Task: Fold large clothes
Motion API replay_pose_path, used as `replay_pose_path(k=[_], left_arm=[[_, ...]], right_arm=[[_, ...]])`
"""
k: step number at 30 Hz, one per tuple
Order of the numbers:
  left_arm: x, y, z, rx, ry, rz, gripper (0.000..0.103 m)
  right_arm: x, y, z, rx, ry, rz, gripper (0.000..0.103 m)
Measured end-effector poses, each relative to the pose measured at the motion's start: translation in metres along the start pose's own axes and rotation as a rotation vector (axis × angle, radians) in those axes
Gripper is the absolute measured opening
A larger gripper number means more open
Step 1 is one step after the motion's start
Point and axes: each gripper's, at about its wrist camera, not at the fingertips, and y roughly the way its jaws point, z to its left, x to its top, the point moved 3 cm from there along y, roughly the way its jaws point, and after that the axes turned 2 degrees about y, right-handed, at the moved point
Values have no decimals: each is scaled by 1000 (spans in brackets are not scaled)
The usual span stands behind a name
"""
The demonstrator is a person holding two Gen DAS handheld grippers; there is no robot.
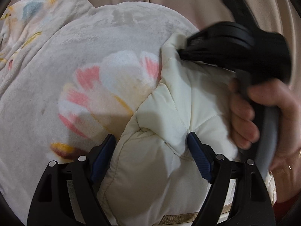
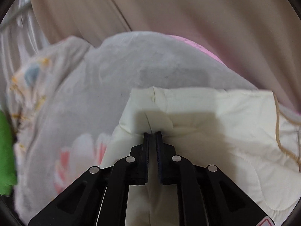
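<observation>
1. The cream quilted jacket fills the lower centre and right of both views, bunched up on a pale blanket printed with pink flowers.
2. The left gripper is spread wide, blue pads either side of a puffed fold, not pinching it.
3. The right gripper is clenched on the jacket's edge; in the left view it comes in from the upper right.
4. Beige wall behind, something green at the far left.

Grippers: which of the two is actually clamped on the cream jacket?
The right gripper: its jaws are pinched shut on a fold of the cream quilted jacket. The left gripper stands open, its blue pads merely straddling the jacket's padding.
</observation>
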Motion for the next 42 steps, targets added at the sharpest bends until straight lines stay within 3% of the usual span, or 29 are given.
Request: replay_pose_path(k=[4, 6, 9, 11, 13, 17, 20, 22, 23, 28, 32, 34, 36, 39, 42], left_arm=[[-1, -1, 1, -13, -3, -1, 77], [-1, -3, 3, -26, -12, -4, 78], [-2, -3, 3, -30, -13, -6, 78], [-2, -3, 2, -27, -10, -6, 78], [-2, -2, 3, -25, -8, -5, 78], [-2, -2, 3, -25, -7, -6, 79], [-2, -1, 4, -30, -1, -3, 82], [-2, 0, 3, -24, 4, 0, 82], [-2, 0, 2, -22, 6, 1, 82], [-2, 2, 2, -9, 16, 4, 82], [-2, 1, 2, -15, 13, 7, 82], [-1, -3, 6, -36, 5, 8, 82], [-1, -13, 11, -44, 0, 10, 81], [-8, -47, 14, -90, 12, -28, 81], [-21, -79, -7, -147, 65, -50, 81]], right_arm=[[9, -4, -6, 3, 50, -65, 7], [3, -32, -19, -3, 93, -130, 14], [-25, -85, -43, 45, 95, -157, 15], [-53, -120, -71, 14, 85, -171, 15], [-89, -155, -118, -29, 132, -174, 15], [-162, -213, -231, -191, 301, -177, 0], [-210, -251, -302, -255, 467, -210, 0], [-238, -275, -330, -234, 570, -238, 0], [-247, -286, -333, -287, 598, -243, 13], [-260, -314, -295, -170, 518, -292, 13], [-266, -269, -287, -240, 451, -132, 9], [-268, -263, -285, -246, 482, -129, 8], [-271, -284, -279, -214, 521, -165, 19], [-281, -315, -254, -184, 470, -195, 19], [-301, -328, -223, -132, 411, -168, 19]])
